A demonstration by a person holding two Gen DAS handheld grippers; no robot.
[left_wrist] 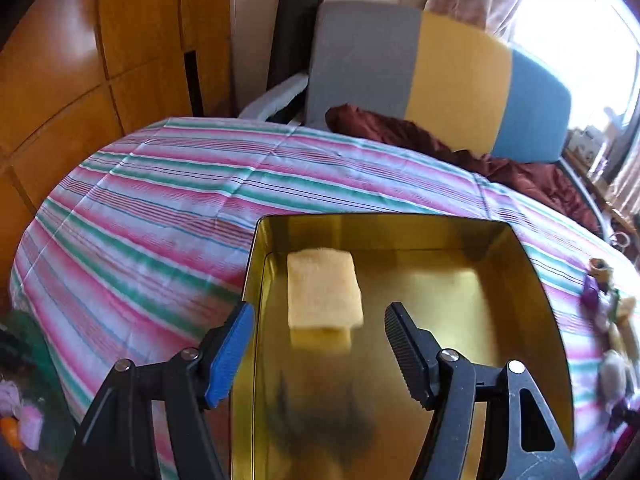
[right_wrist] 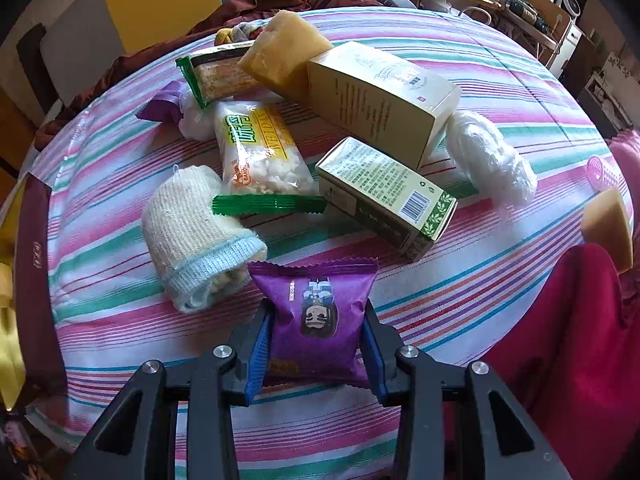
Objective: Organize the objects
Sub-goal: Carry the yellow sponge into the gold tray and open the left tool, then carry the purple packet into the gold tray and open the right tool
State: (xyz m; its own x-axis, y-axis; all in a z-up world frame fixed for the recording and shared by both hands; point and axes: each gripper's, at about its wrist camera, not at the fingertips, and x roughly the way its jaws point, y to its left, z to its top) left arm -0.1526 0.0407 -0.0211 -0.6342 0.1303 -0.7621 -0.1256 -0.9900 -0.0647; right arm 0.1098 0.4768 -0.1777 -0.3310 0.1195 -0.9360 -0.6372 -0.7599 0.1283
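Observation:
In the left wrist view a gold metal tin (left_wrist: 532, 272) lies open on the striped bedspread, with a yellow sponge (left_wrist: 323, 294) inside near its far left corner. My left gripper (left_wrist: 320, 344) is open and empty, above the tin's near left part, one finger outside the wall. In the right wrist view my right gripper (right_wrist: 318, 344) is shut on a purple snack packet (right_wrist: 316, 320), just above the bedspread. Beyond it lie a rolled knit cloth (right_wrist: 196, 236), a rice-cracker bag (right_wrist: 260, 152), a green box (right_wrist: 384, 196) and a beige box (right_wrist: 380, 96).
A yellow sponge (right_wrist: 280, 56), another snack bar (right_wrist: 220, 76), a white plastic wad (right_wrist: 492, 156) and a purple packet (right_wrist: 164, 102) lie further back. A red cloth (right_wrist: 560, 340) is at the right, and the tin's dark lid (right_wrist: 32, 280) at the left edge. A chair (left_wrist: 440, 76) stands behind the bed.

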